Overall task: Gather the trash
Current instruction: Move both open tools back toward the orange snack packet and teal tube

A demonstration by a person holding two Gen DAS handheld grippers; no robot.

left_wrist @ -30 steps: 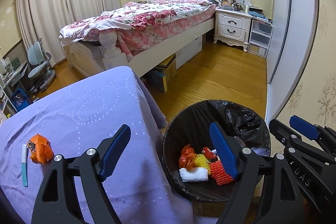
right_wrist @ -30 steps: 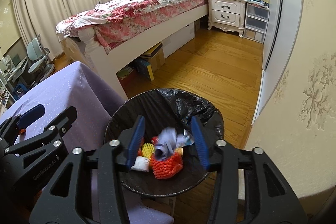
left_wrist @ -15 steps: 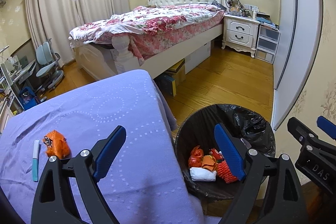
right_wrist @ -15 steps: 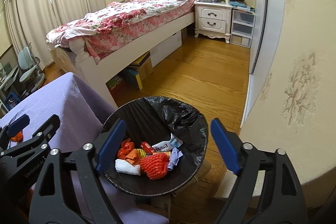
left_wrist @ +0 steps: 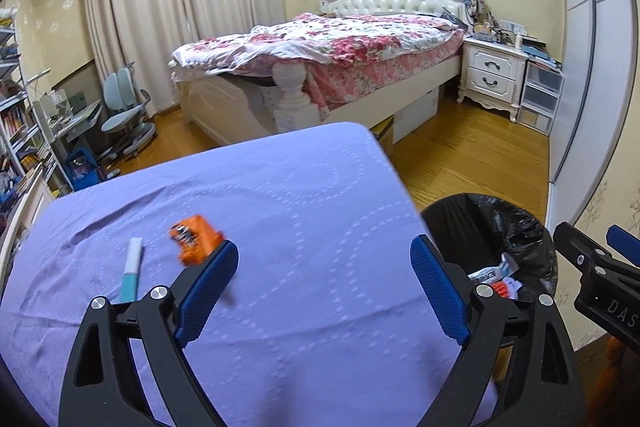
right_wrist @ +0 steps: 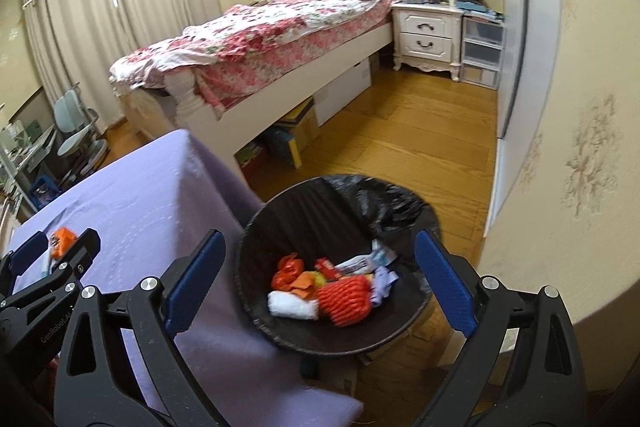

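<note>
Left wrist view: the left tool (left_wrist: 324, 263) fills the lower frame, matt black arms with silver rivets ending in ribbed blue pads, spread wide with nothing between them. Under it lies the table (left_wrist: 280, 187), draped in a soft lilac cloth stitched with dotted circles and creased toward the left. On the cloth at centre left sits a crumpled orange wrapper (left_wrist: 194, 237), just beside the left pad; a slim white-and-teal tube (left_wrist: 132, 269) lies a little left of it. The cloth's rounded corner drops off at centre right, and just past that edge stands the round bin (left_wrist: 452, 219), lined with glossy black plastic, scraps of trash showing inside. The right tool (left_wrist: 600, 267) juts in at the right edge. The middle of the cloth is bare. Beyond are a wood plank floor, a white bed with a floral quilt, and cream curtains.

Right wrist view: the right tool (right_wrist: 320, 279) hangs above the bin (right_wrist: 256, 227), its jaws opening, nothing between the pads. Inside the bin lie an orange foam net (right_wrist: 346, 299), a white wad (right_wrist: 290, 307), an orange bag (right_wrist: 288, 271) and paper wrappers (right_wrist: 364, 261). The table's lilac edge touches the bin's left rim; the left tool (right_wrist: 40, 259) and the orange wrapper (right_wrist: 62, 237) sit at far left. Open floor stretches behind the bin to a pale patterned wall on the right
</note>
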